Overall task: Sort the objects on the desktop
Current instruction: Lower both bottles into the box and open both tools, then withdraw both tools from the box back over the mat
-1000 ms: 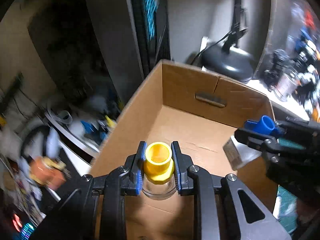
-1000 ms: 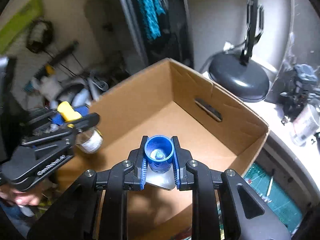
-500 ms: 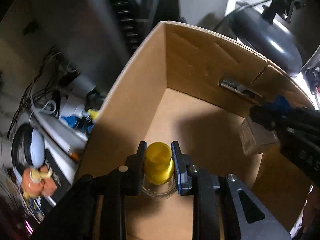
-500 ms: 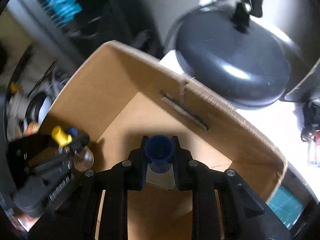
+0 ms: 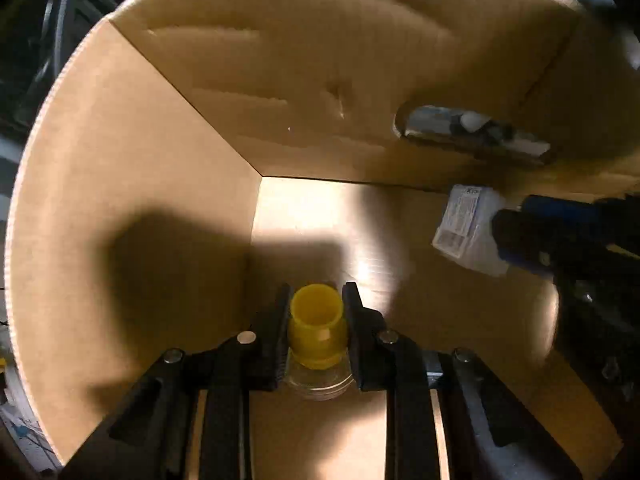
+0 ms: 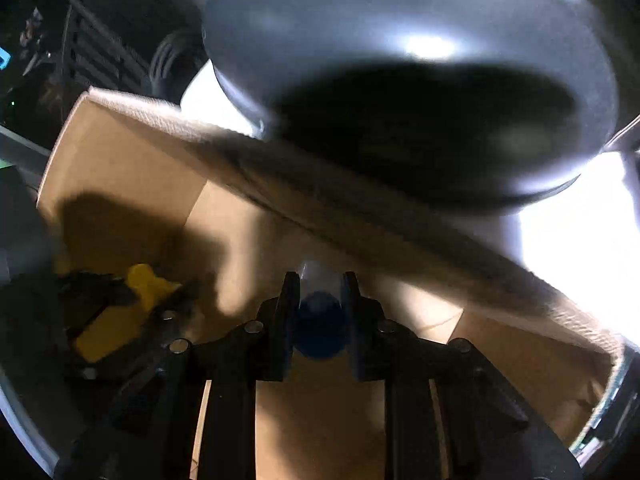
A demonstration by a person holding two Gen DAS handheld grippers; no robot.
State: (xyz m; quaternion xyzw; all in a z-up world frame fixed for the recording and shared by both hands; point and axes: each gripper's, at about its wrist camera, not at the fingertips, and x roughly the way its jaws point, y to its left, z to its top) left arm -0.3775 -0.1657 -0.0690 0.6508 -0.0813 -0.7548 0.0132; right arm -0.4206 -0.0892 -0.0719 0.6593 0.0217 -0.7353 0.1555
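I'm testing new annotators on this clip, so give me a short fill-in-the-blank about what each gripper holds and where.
1. The left gripper is shut on a clear bottle whose cap is ____.
2. The right gripper is shut on a bottle whose cap is ____.
3. Both bottles are held inside a ____ box.
4. Just beyond the box's far wall sits the round dark ____ base.

Missing words: yellow; blue; cardboard; lamp

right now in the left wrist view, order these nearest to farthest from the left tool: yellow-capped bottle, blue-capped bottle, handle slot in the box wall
1. yellow-capped bottle, clamped in the left tool.
2. blue-capped bottle, right side, held by the right tool.
3. handle slot, upper right in the far box wall.
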